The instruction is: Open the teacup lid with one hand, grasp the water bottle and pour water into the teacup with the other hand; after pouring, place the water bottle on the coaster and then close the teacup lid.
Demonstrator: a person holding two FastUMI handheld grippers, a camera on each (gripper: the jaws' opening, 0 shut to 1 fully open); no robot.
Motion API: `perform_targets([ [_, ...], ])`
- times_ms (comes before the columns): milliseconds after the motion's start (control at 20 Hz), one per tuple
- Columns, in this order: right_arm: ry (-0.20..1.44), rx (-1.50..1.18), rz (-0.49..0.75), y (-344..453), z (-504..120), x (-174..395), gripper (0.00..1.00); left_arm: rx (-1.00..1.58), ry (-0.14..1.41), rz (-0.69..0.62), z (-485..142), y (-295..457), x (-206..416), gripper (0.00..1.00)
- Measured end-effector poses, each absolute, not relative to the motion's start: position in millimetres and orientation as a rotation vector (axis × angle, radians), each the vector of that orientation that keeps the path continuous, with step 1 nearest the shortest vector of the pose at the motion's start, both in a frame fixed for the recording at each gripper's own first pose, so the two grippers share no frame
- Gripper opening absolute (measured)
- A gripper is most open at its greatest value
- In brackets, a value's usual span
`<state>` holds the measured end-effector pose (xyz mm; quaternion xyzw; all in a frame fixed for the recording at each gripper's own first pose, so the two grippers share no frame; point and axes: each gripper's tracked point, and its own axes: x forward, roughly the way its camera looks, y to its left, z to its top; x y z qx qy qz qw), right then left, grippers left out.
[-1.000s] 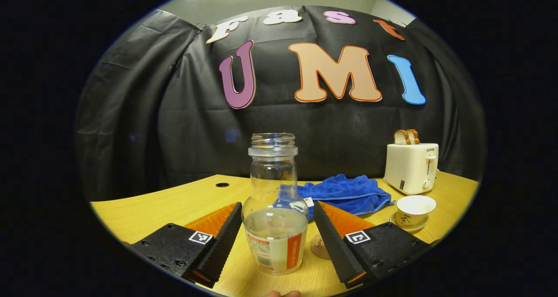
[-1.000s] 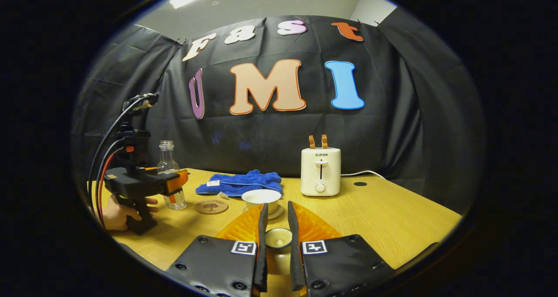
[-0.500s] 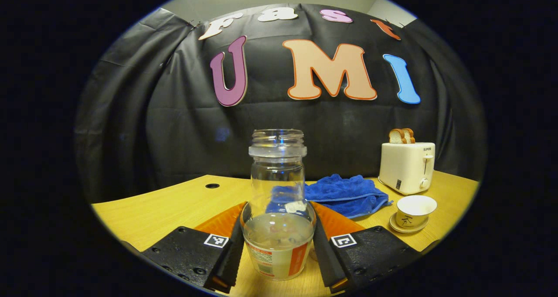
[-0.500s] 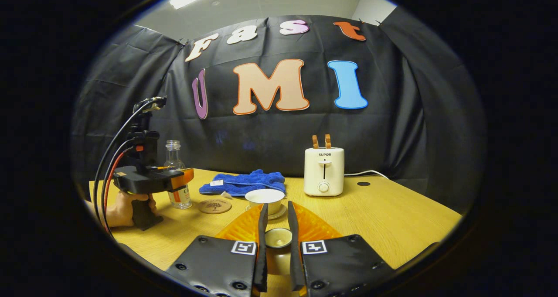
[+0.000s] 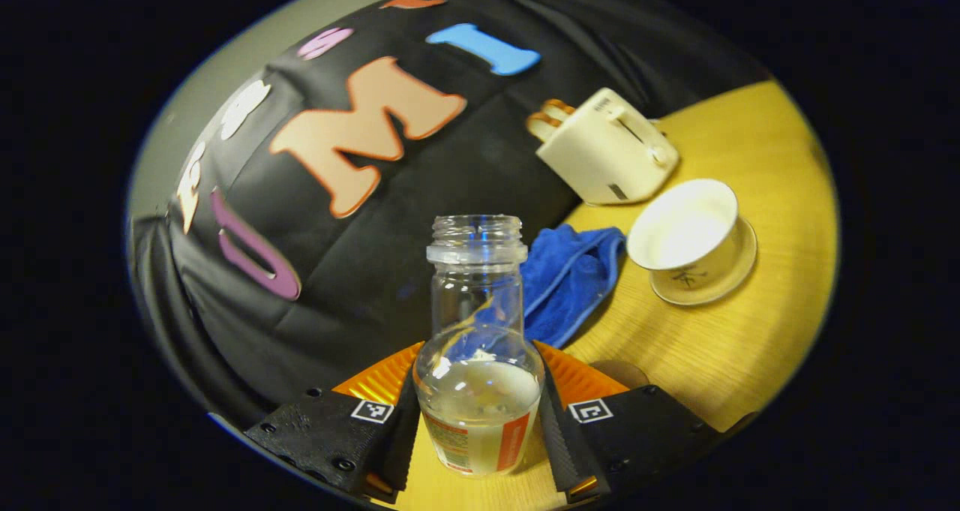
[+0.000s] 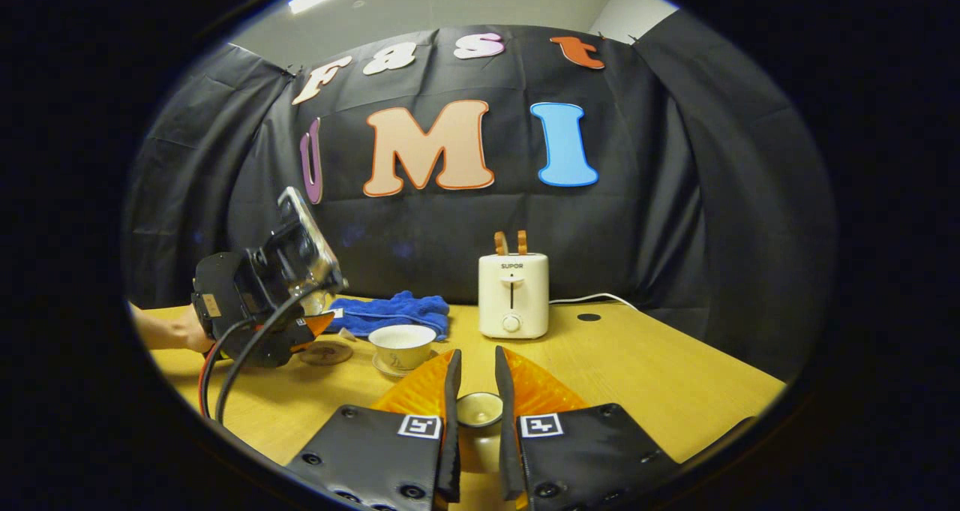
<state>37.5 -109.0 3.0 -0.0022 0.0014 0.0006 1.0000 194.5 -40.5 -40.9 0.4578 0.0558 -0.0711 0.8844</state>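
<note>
A clear, capless water bottle (image 5: 478,391) holding a little water is clamped between both fingers of my left gripper (image 5: 477,376). It is lifted and tilted, with the table slanting behind it. The open white teacup (image 5: 690,233) stands on its saucer to the right of the bottle's mouth. In the right gripper view, the left gripper (image 6: 315,317) leans toward the teacup (image 6: 403,344), beside the round coaster (image 6: 324,352). My right gripper (image 6: 475,361) is shut on the small teacup lid (image 6: 478,410), held above the table's near side.
A white toaster (image 6: 513,295) with bread slices stands at the back of the wooden table (image 6: 660,376). A blue cloth (image 6: 390,312) lies behind the teacup. A hand and cables trail from the left gripper at the left.
The left gripper closed on the bottle, then lifted it, tilted it and carried it toward the teacup. The right gripper kept hold of the lid and barely shifted.
</note>
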Motion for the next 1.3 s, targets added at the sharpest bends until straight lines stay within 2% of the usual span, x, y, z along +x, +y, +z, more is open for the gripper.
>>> perform_targets([
  [150,0.001,-0.006,-0.035,-125,4,39,0.24,1.247,0.121,-0.211,-48,-63,199,0.69],
  [450,0.001,-0.006,-0.027,-124,4,39,0.24,1.517,0.156,-0.247,-41,-68,209,0.7],
  [950,0.001,-0.005,-0.022,-125,4,40,0.24,1.718,0.211,-0.27,-46,-64,209,0.69],
  [1300,0.001,-0.006,-0.02,-126,4,40,0.24,1.827,0.178,-0.27,-32,-70,210,0.69],
])
